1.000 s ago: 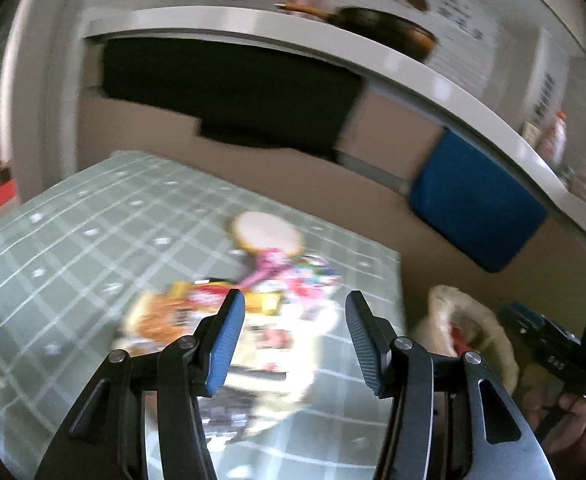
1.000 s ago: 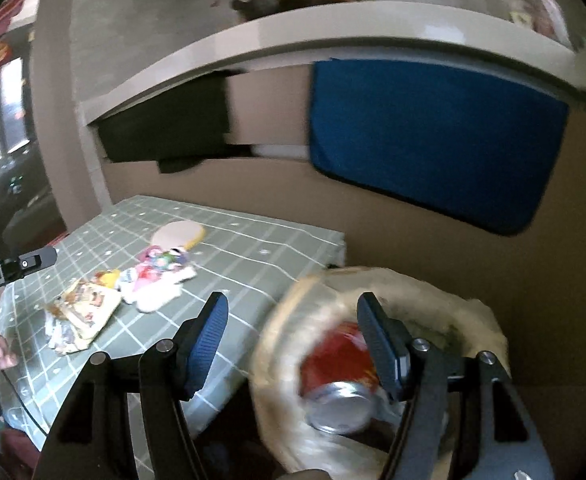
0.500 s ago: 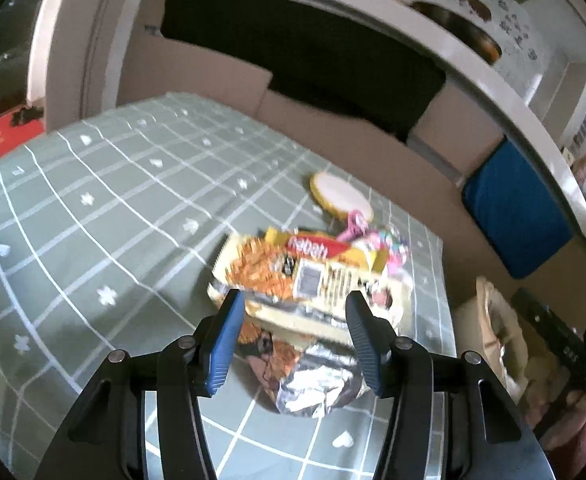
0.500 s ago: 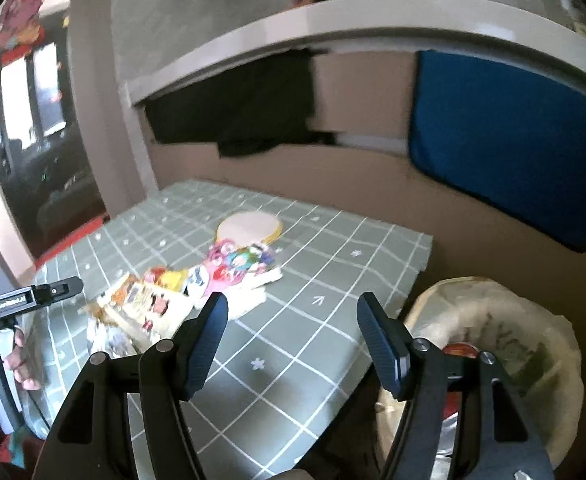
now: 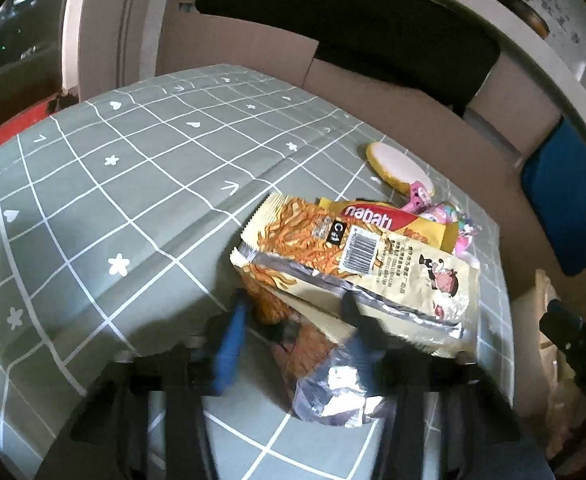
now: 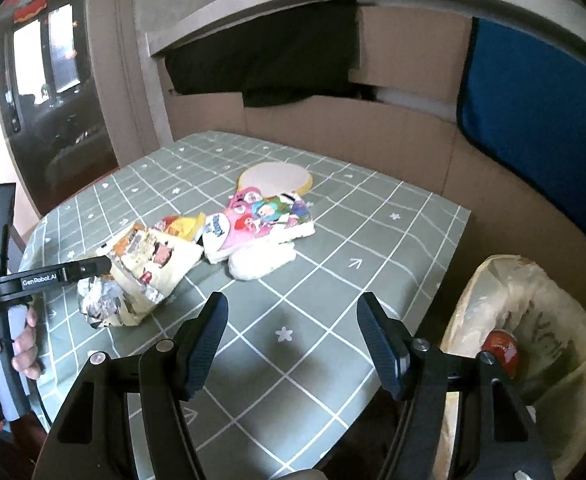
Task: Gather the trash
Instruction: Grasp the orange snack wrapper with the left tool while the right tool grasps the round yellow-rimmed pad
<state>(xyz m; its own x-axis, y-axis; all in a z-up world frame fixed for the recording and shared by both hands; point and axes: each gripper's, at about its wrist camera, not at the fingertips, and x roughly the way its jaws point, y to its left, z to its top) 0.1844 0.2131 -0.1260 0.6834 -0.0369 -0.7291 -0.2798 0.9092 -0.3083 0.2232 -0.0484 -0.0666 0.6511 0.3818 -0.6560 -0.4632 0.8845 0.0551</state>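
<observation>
Tablecloth (image 5: 141,208): wrapper (image 5: 357,264) between closing fingers (image 5: 231,344).

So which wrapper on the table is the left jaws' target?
The noodle packet with its torn foil end: the left gripper is closing around it. The yellow wafer wrapper and pink packet lie beyond.

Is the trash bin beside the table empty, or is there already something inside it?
Not empty. In the right wrist view, the bag-lined trash bin beside the table already holds a red can; what lies deeper cannot be told.

Left gripper (image 5: 293,312) blurred; red can (image 6: 503,350) partly hidden in bin.
</observation>
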